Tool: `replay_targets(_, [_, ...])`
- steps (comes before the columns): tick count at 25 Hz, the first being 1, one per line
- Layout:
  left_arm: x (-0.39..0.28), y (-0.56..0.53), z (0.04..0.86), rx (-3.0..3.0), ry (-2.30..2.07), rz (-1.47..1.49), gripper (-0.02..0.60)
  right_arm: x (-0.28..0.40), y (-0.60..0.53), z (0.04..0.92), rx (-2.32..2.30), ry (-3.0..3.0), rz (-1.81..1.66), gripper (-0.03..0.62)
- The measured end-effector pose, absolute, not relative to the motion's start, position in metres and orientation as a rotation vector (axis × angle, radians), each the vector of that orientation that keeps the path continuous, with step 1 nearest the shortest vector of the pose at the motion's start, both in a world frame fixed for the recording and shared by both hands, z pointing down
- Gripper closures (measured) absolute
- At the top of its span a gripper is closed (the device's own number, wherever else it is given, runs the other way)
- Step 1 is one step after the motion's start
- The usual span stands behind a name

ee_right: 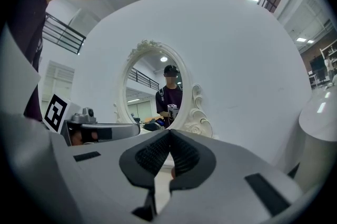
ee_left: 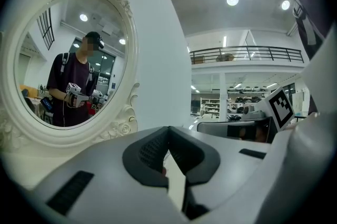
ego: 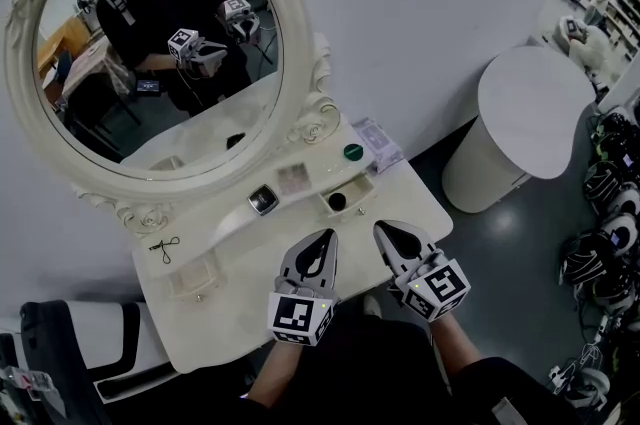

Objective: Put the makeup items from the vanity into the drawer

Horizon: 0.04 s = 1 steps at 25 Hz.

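On the cream vanity top (ego: 240,258) lie a green round lid (ego: 352,152), a patterned flat box (ego: 378,142), a pinkish palette (ego: 292,178), a black-and-silver compact (ego: 262,201) and a small black curler (ego: 165,248). A small open drawer (ego: 356,190) holds a round black item (ego: 337,202). A second shallow drawer (ego: 194,276) stands open at the left. My left gripper (ego: 327,236) (ee_left: 168,131) and right gripper (ego: 382,229) (ee_right: 169,135) hover side by side over the vanity's front edge. Both are shut with nothing between the jaws.
The oval framed mirror (ego: 60,143) rises behind the items and reflects the person. A white round stool (ego: 530,108) stands to the right. Dark headsets (ego: 610,213) lie on the floor at the far right. A black-and-white chair (ego: 70,343) sits at the lower left.
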State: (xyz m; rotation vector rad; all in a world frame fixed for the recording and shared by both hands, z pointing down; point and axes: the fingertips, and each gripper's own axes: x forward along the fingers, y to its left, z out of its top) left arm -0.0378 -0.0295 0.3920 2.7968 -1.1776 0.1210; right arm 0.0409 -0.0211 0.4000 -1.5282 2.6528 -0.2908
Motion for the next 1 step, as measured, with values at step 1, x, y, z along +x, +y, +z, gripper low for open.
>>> replay_targets(1, [-0.0385,-0.0289,0.3923,2.796,-1.18,0.121,0.566,0.0398,-0.0201,0.4006,-1.524,2.66,-0.285,0.572])
